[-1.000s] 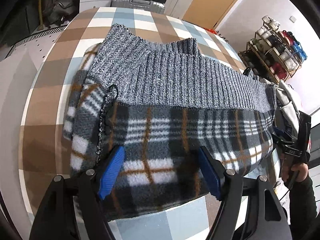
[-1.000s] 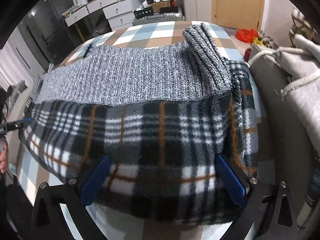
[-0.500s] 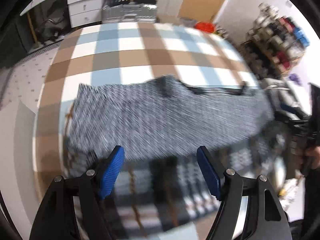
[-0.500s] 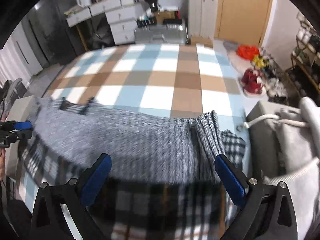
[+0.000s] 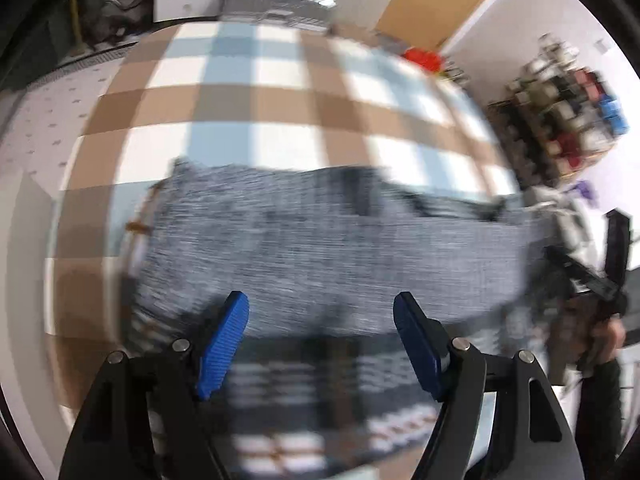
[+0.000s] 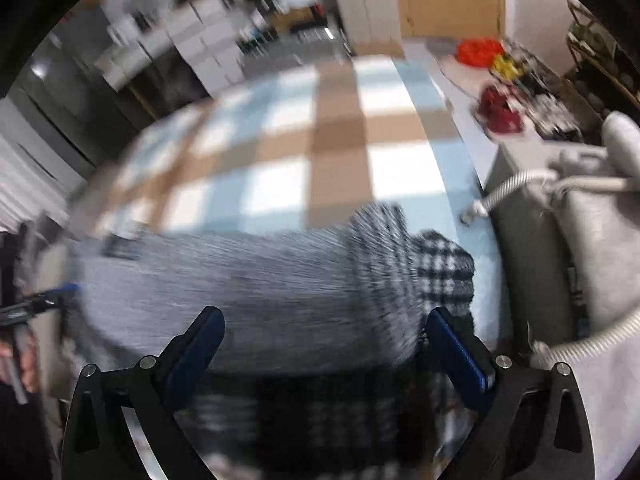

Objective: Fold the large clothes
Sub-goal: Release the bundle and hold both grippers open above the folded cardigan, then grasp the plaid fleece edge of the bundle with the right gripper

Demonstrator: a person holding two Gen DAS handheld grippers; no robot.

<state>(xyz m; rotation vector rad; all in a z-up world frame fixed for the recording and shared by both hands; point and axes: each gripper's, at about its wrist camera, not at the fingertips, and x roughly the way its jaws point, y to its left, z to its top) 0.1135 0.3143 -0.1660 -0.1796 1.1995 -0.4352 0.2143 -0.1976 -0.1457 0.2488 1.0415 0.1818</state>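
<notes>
A large garment, grey ribbed knit with a black, white and orange plaid fleece lining, lies folded on the checked surface. Both views are motion-blurred. My left gripper is open and empty, above the garment's near half. My right gripper is open and empty over the knit; a folded sleeve and a plaid patch lie at its right end. The right gripper also shows at the right edge of the left wrist view.
The surface is covered in brown, blue and white checks. A grey hoodie with white drawstrings lies on the right. A shoe rack stands at the right wall. Drawers and a suitcase stand behind.
Both grippers have pulled back and risen from the garment's near edge. The garment sits lower in both views, more checked surface shows beyond it, and the views have become blurred.
</notes>
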